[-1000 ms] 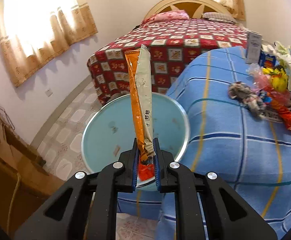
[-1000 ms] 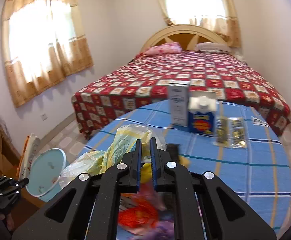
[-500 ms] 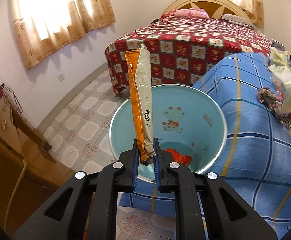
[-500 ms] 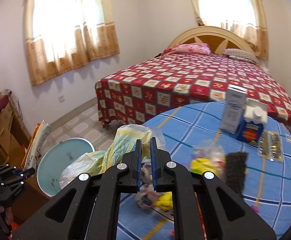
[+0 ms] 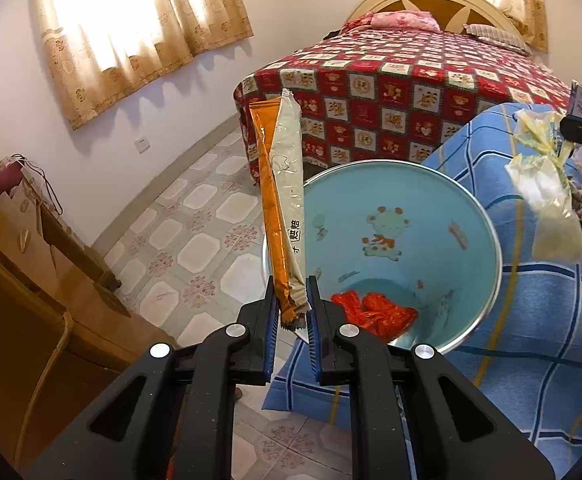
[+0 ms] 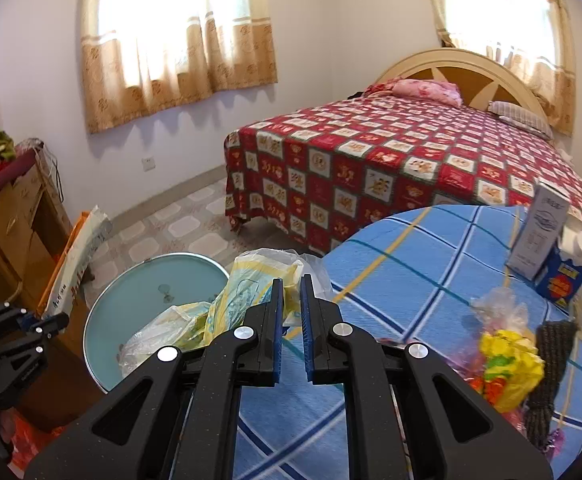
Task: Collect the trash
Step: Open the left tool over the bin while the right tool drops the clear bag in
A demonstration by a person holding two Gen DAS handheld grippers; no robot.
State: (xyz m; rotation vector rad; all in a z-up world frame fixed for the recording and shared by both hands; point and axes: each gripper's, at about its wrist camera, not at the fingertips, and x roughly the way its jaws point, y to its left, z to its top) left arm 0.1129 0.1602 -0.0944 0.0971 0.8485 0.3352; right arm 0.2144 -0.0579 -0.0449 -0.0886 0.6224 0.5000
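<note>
My left gripper [image 5: 290, 312] is shut on a long orange and white snack wrapper [image 5: 281, 204], held upright beside the light blue trash bin [image 5: 487, 216]. Red crumpled trash [image 5: 375, 314] lies in the bin's bottom. My right gripper [image 6: 290, 304] is shut on a crumpled yellow and clear plastic bag [image 6: 227, 308], which hangs over the bin [image 6: 103, 312] at the table's left edge. The bag also shows in the left wrist view [image 5: 547, 200]. The left gripper shows at the left of the right wrist view [image 6: 11, 336].
The blue checked table [image 6: 411, 264] carries a white carton [image 6: 539, 236], a blue carton [image 6: 567, 280], a yellow wrapper pile [image 6: 511, 368], a dark knitted cloth [image 6: 551, 364]. A red checked bed [image 6: 391, 160] stands behind. A wooden cabinet [image 5: 19, 280] stands left.
The right gripper has carried the plastic bag leftward across the table to the bin. The left gripper has come closer over the bin with the wrapper; the bin's inside now shows more.
</note>
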